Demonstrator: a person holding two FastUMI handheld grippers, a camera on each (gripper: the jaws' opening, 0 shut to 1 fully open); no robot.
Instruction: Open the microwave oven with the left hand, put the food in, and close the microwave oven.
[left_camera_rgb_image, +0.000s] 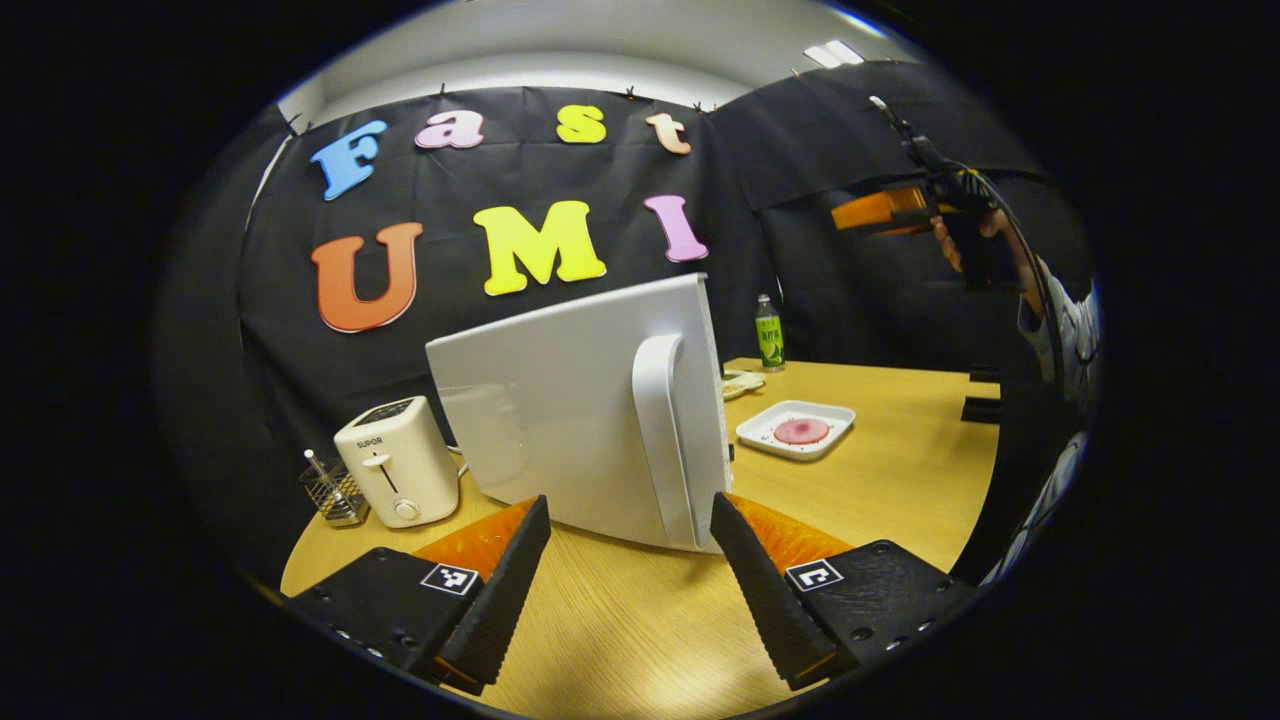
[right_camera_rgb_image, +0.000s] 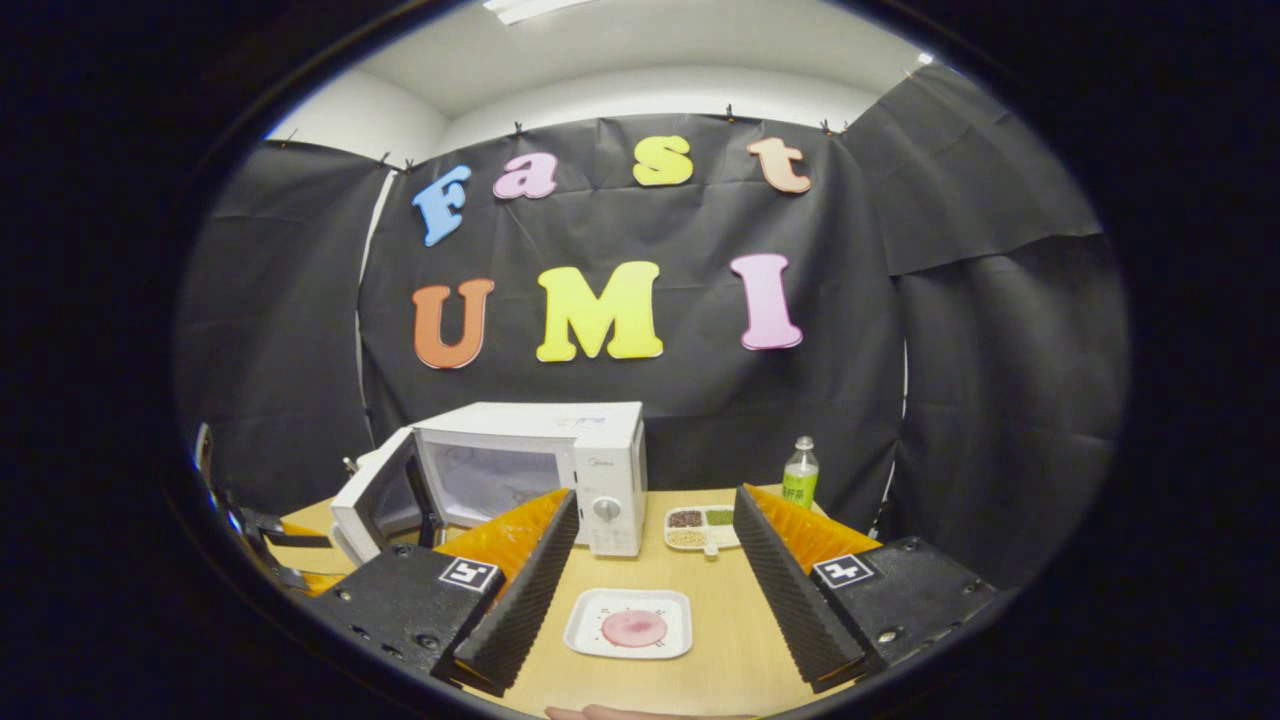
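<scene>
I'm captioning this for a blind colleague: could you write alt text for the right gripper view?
A white microwave stands on a wooden table with its door swung open. Nearer, between the right gripper's open fingers, a white plate holds a pink slice of food.

Glossy white plastic microwave door (left_camera_rgb_image: 585, 420) and toaster (left_camera_rgb_image: 398, 462) — matt wood-grain table (left_camera_rgb_image: 900, 480), smooth white plate (right_camera_rgb_image: 630, 622).

White microwave oven (right_camera_rgb_image: 560, 460), white plate (right_camera_rgb_image: 630, 622) – pink food (right_camera_rgb_image: 634, 628), green bottle (right_camera_rgb_image: 800, 472), cream toaster (left_camera_rgb_image: 398, 462), wood-grain table (left_camera_rgb_image: 900, 480)
</scene>
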